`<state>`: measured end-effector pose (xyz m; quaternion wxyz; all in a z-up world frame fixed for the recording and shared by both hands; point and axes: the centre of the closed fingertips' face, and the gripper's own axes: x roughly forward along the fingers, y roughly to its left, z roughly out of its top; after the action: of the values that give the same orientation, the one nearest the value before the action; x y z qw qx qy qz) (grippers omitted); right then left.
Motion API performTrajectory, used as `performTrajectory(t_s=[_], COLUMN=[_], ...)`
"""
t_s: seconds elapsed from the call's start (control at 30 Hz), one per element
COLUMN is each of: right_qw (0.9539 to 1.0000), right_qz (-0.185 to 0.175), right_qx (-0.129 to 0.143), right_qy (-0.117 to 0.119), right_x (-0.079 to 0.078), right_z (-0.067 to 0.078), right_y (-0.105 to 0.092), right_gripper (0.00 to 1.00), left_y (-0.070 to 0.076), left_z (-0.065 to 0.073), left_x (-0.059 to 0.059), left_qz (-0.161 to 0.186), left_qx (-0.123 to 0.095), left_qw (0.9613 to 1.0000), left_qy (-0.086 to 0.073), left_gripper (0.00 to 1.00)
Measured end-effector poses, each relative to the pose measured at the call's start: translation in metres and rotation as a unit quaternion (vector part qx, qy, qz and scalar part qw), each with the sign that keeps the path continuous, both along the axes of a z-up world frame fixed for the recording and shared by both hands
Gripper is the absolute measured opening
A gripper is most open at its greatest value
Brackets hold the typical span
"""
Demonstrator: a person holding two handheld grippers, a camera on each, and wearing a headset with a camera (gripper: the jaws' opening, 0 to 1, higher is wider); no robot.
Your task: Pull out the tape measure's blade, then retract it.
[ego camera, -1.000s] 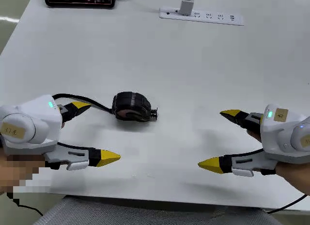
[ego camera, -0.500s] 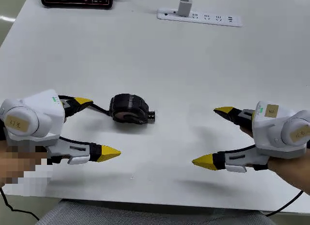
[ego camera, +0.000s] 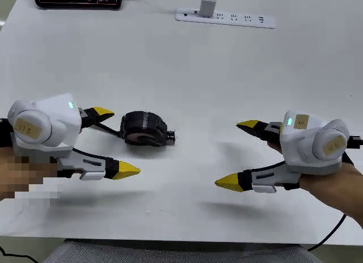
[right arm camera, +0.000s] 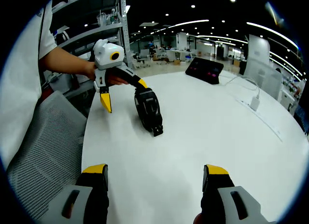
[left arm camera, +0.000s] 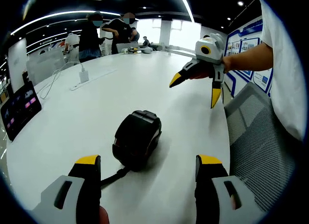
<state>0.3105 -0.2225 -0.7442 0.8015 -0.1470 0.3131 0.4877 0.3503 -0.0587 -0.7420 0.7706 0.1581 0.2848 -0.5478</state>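
On the white table (ego camera: pixel 187 76) the black tape measure (ego camera: pixel 144 128) sits with its blade wound in, hook (ego camera: pixel 170 138) pointing toward my right gripper (ego camera: pixel 237 154). My left gripper (ego camera: pixel 115 140) hovers just beside the case, its 2 jaws spread, touching nothing; the right is well apart from it, also spread. By my reckoning the pull hasn't begun. Next I'd clamp the case with the left and pinch the hook with the right.

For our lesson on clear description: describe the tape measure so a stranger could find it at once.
Start at the white table. On its left half, just ahead of the open left gripper, lies the tape measure. It is the only round black case on the table, trailing a black strap.
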Motion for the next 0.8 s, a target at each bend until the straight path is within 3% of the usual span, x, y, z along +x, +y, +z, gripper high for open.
performTrajectory(t_s=[0.33,0.8], right_qw=[1.0,0.9998], right_qz=[0.008,0.019], right_qx=[0.002,0.009], right_qy=[0.004,0.006], right_x=[0.006,0.014], right_z=[-0.006,-0.009], right_y=[0.007,0.019], right_gripper=[0.77,0.75], left_y=[-0.004,-0.012], left_z=[-0.013,-0.021], left_x=[0.005,0.011], left_qz=[-0.023,-0.063], left_qx=[0.014,0.029], left_qw=[0.9996,0.9975], left_qy=[0.008,0.013], left_gripper=[0.72,0.55])
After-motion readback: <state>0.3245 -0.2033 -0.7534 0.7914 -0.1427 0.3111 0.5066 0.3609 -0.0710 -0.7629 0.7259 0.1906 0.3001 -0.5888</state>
